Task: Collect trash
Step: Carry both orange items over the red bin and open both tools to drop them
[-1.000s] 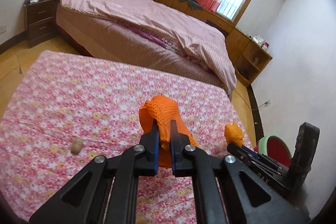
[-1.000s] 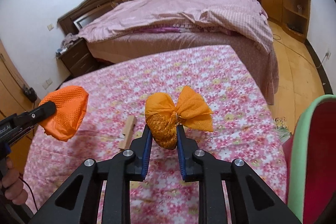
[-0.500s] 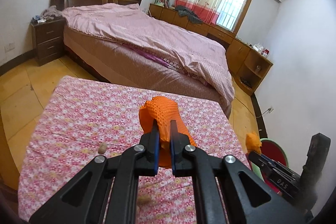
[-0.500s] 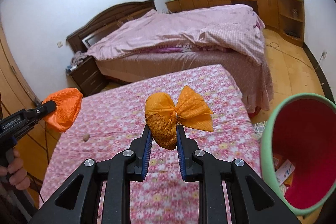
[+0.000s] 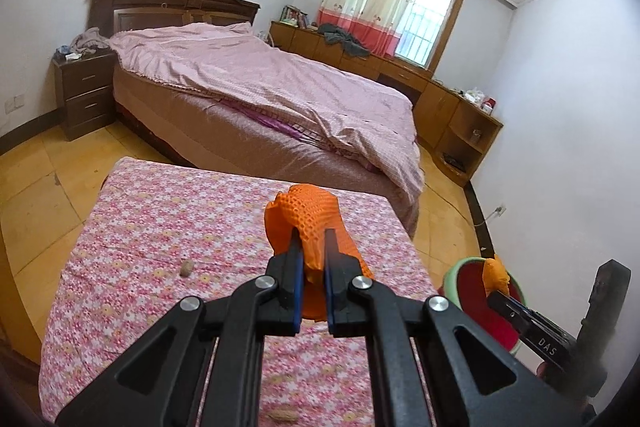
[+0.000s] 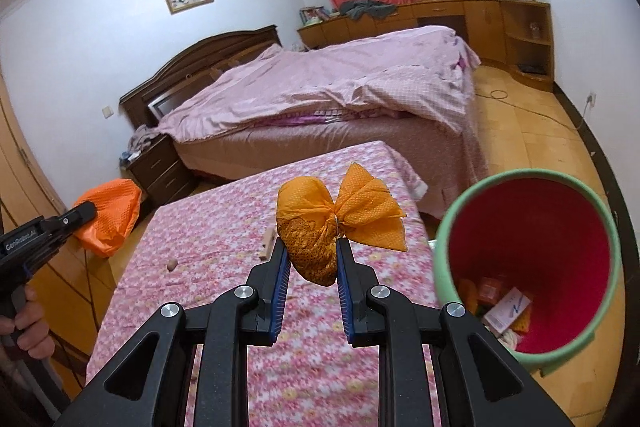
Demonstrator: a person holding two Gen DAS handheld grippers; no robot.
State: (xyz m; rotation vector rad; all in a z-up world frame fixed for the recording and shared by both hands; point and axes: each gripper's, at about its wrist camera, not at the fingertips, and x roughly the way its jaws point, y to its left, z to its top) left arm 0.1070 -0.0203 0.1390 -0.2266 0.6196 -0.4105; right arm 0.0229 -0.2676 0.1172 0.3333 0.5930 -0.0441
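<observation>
My left gripper is shut on an orange mesh bag, held above the flowered table. My right gripper is shut on a tied orange bag, held above the table's right part, just left of the green bin with a red inside. The bin holds some trash. In the left wrist view the right gripper and its bag hang over the bin. The left gripper and its bag show in the right wrist view.
A small nut and a wooden piece lie on the table. Another bit lies near its front edge. A large bed stands beyond the table, with a nightstand and wooden cabinets.
Both grippers have risen and pulled back from the table with their bags. The right gripper has swung toward the bin, which now shows its inside.
</observation>
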